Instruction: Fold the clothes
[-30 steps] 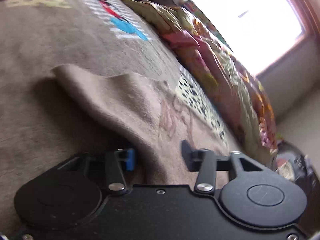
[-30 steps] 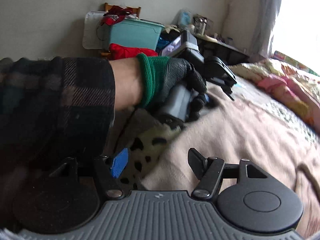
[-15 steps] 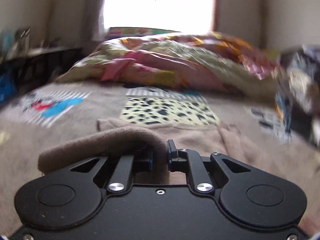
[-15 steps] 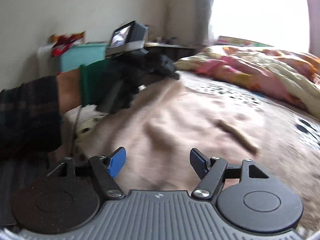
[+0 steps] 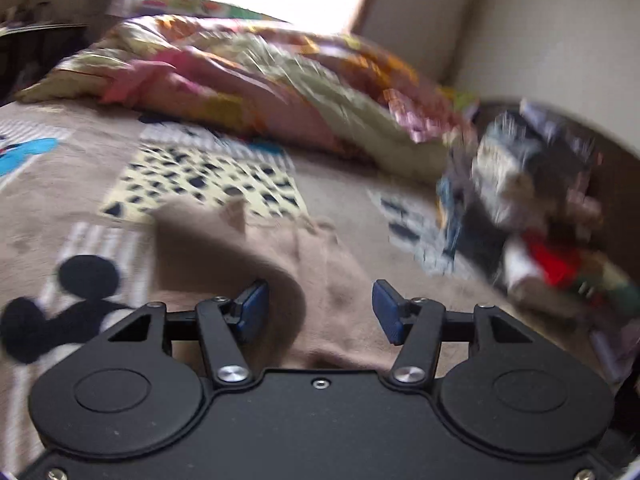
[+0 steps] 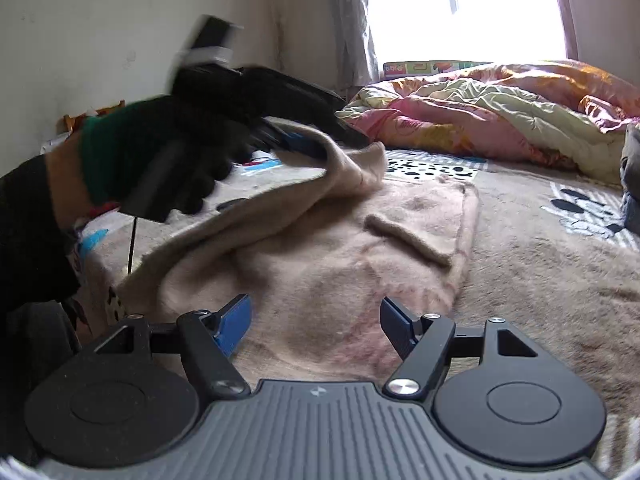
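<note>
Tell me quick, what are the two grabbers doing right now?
Left gripper: open, jaws have just been opening; the beige garment lies between them, not pinched.
Right gripper: open, holding nothing, above the garment.

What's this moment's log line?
step: fold beige garment | left claw: just opening, garment fold between jaws | right claw: open, empty, above garment | surface: blanket

A brown plush bed blanket [image 6: 560, 280] with cartoon mouse prints and a spotted yellow patch [image 5: 208, 184] covers the bed. At twelve o'clock a rumpled quilt [image 6: 500, 116] in pink, yellow and orange lies heaped under a bright window [image 6: 464, 8]. In the left wrist view, a blurred pile of mixed clothes [image 5: 532, 208] sits at three o'clock, with something red [image 5: 556, 260] in it. A pale wall [image 6: 80, 40] stands at ten o'clock in the right wrist view.
</note>
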Action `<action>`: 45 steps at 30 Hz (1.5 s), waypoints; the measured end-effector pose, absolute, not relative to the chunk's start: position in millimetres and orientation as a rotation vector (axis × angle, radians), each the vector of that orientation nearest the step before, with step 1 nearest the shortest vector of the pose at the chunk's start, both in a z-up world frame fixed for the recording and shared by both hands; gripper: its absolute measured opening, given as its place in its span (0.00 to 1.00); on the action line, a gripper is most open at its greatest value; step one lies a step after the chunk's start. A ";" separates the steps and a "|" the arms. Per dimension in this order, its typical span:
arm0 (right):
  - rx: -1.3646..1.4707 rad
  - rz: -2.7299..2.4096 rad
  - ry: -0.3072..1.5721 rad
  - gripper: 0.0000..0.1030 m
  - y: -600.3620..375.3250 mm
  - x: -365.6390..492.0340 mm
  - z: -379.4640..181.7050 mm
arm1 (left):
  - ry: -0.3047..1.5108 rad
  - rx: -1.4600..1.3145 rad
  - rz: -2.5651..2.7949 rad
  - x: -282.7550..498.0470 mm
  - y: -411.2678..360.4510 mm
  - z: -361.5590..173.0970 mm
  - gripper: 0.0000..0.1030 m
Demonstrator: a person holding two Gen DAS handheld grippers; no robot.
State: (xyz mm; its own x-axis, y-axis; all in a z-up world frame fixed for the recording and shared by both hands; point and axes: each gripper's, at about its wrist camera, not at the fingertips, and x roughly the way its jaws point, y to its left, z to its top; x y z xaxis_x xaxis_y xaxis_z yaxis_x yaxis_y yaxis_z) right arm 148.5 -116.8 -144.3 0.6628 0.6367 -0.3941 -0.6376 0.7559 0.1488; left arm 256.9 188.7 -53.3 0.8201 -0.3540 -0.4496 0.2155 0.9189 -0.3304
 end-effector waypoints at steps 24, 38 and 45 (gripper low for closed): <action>0.963 0.797 0.645 0.69 -131.1 147.0 -173.6 | 0.506 0.064 -0.242 99.3 119.0 -77.8 0.06; 0.868 0.737 0.658 0.70 -119.9 159.9 -169.7 | 0.566 -0.385 -0.380 119.7 216.2 -106.2 0.25; 0.364 0.720 0.580 0.69 -76.8 150.6 -148.6 | 0.529 -0.437 -0.180 137.5 239.1 -111.4 0.25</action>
